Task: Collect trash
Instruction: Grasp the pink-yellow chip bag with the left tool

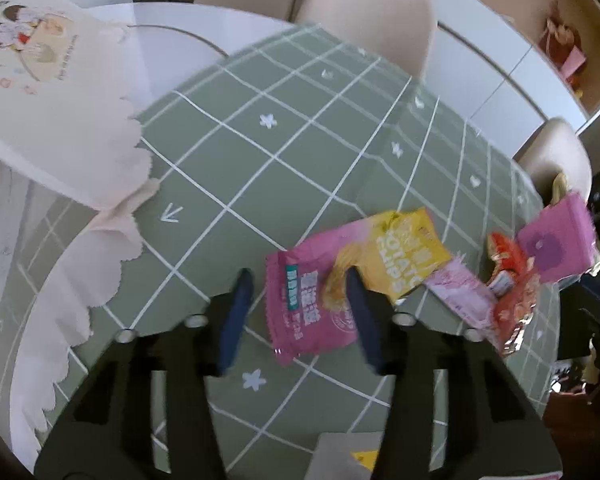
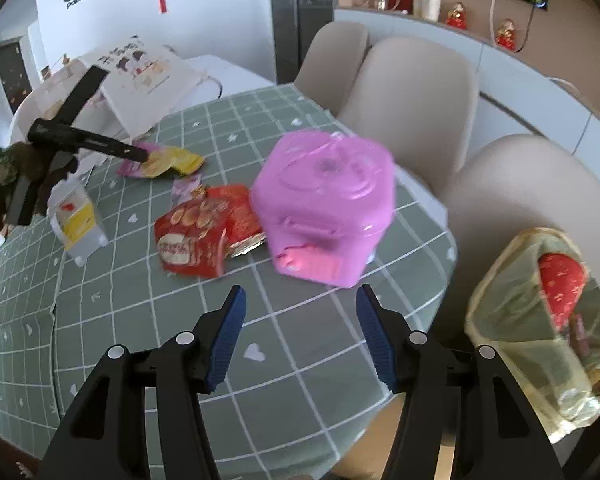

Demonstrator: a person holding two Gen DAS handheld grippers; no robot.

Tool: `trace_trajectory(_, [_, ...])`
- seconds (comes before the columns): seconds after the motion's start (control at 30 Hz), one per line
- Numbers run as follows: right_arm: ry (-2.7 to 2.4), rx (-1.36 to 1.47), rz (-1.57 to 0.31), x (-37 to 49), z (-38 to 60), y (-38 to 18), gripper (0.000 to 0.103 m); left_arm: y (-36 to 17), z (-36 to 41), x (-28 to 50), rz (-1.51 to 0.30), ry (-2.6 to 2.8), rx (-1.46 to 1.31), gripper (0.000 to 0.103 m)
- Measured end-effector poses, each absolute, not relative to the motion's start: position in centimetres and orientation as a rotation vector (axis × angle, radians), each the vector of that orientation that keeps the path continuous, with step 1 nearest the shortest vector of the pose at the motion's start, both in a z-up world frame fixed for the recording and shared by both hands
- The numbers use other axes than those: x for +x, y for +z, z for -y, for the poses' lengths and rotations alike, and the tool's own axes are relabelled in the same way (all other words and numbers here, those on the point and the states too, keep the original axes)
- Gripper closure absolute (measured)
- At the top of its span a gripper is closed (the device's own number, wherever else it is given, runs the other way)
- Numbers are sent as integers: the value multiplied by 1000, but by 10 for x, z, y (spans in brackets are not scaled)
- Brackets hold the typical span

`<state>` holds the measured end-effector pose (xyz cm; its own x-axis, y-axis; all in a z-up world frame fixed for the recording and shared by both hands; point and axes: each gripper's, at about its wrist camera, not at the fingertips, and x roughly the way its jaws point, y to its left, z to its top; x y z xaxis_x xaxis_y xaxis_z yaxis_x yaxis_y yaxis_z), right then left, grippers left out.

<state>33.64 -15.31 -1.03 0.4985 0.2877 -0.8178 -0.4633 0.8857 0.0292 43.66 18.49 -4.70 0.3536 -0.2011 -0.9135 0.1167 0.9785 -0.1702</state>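
My left gripper (image 1: pixel 298 280) is open just above the table, its jaws astride a pink snack wrapper (image 1: pixel 300 300) that overlaps a yellow potato-chip wrapper (image 1: pixel 404 252). A pale pink wrapper (image 1: pixel 460 292) and a red snack wrapper (image 1: pixel 512 300) lie to its right. My right gripper (image 2: pixel 300 300) is open and empty, just short of a pink hexagonal plastic box (image 2: pixel 324 204). The red wrapper (image 2: pixel 204 236) lies left of that box. The left gripper (image 2: pixel 88 142) shows far left over the pink and yellow wrappers (image 2: pixel 160 162).
Green checked tablecloth (image 1: pixel 260 160) covers a round table. A printed paper bag (image 1: pixel 52 92) stands at the left. A small white and yellow carton (image 2: pixel 78 220) stands near it. A yellowish plastic bag (image 2: pixel 540 328) holding trash hangs off the table's right edge. Beige chairs (image 2: pixel 412 92) ring the far side.
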Motion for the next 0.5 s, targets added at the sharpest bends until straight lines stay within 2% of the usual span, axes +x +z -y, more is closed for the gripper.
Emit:
trace_trajectory(0.07, [479,-217,-960,336,145,-15,49,-48,-182,436,-1193,-205,-63,79])
trace_trajectory(0.17, [508,-242,-975,335,131,-20,49,-39,-180,431,-1162,-190,-48,91])
trace_trajectory(0.33, [577,-257,-980,335,108,-22,49,3,-189,402,-1079,-95,-147,97])
trace_trajectory(0.5, [658,-283,-957,338,76,-22,49,48,-183,334,-951,-114,-287,97])
